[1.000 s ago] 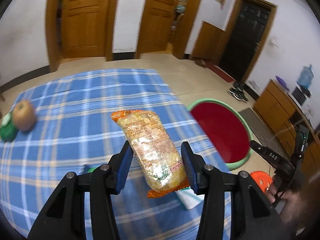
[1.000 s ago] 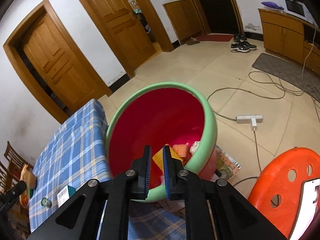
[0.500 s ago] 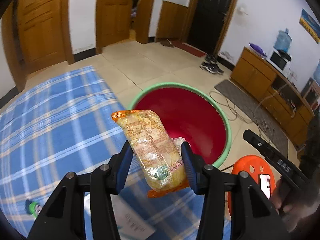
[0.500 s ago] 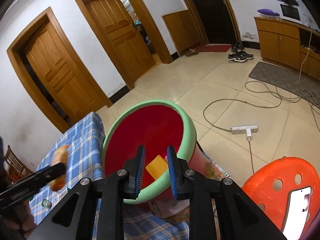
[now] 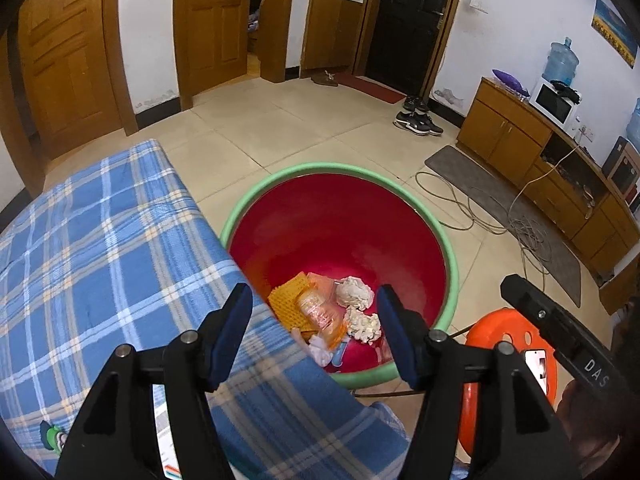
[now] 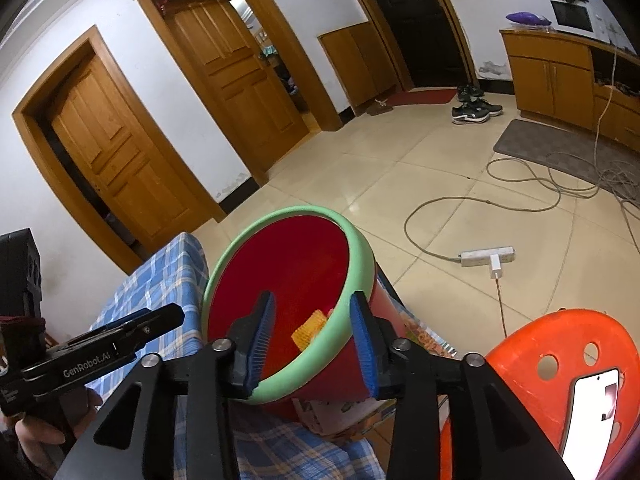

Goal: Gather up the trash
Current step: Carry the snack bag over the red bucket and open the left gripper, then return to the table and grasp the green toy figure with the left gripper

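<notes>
Left wrist view: left gripper [image 5: 312, 330] jaws wide and opening, nothing btwn them. Below and past the tips, the snack packet [image 5: 320, 314] lies on the floor of the red basin [image 5: 340, 168], beside a yellow waffle sheet [image 5: 286, 300] and two crumpled tissues [image 5: 354, 292]. Packet print too blurred to read. Near basin edge hidden by the plaid tablecloth [image 5: 100, 248]. At right, the other tool reads "DAS", rest cut off.

Right wrist view: right gripper [image 6: 312, 338] jaws part-way apart and opening, empty; basin rim shows btwn them but isn't pinched. Only the yellow sheet [image 6: 308, 330] shows inside; packet hidden by the basin wall. Left tool reads "GenRobot.AI". Phone [image 6: 592, 412] on the orange stool [image 6: 540, 352], screen unreadable.
</notes>
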A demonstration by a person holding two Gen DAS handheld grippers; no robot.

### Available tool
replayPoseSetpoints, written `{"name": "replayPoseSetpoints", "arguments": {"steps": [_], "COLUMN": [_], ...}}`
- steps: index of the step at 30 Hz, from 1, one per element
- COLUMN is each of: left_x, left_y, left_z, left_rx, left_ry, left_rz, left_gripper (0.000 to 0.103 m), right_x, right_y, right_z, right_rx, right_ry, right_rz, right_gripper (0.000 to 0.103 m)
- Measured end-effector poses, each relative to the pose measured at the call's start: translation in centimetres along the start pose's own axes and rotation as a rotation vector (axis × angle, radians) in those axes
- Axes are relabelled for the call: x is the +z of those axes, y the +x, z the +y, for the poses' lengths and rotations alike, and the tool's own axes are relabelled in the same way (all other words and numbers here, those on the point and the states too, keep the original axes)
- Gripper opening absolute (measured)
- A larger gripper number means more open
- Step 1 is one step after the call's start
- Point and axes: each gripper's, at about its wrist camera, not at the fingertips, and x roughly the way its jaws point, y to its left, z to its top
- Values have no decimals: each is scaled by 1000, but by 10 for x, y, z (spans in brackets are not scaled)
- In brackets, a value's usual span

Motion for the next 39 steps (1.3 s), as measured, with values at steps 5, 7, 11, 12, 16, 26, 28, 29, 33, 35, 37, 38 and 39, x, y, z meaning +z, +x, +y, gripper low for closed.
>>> {"name": "replayPoseSetpoints", "arguments": {"steps": [5,7,11,12,16,26,28,29,33,35,37,38,39], "left_x": [-6,-10,-20,-24,-39,-81,-90,-94,-108,-114,-119,-123,-124], "left_y": [-16,-23,-40,-45,-61,-91,-95,-96,-100,-100,-99,-98,-98], "left_z": [10,15,29,33,52,100,111,116,135,145,153,158,161], "left_rx": [7,14,27,33,82,162,181,190,215,228,242,250,254], "left_ry": [-28,-41,-94,-113,-186,-340,-369,-384,-436,-461,-480,-494,-502], "left_rz": [-14,-23,-43,-46,-45,-45,-38,-35,-27,-22,-16,-13,-10], "left_gripper": [64,64,64,64,64,64,64,64,64,64,64,64,64], "right_x": [-3,-4,-8,-10,-16,-31,-35,-37,-43,-46,-48,-48,-49], "right_y": [-6,-11,-17,-18,-22,-29,-29,-28,-26,-25,-23,-22,-20], "right_z": [9,15,29,31,44,69,73,76,85,89,91,92,93], "right_rx": [18,25,42,47,60,91,94,97,105,109,110,111,110], "right_ry": [-26,-40,-71,-78,-108,-149,-155,-160,-175,-185,-191,-194,-195], "right_rz": [5,2,7,11,20,47,56,63,79,87,93,96,100], "right_gripper": [44,47,65,66,67,71,71,71,72,72,72,72,72]}}
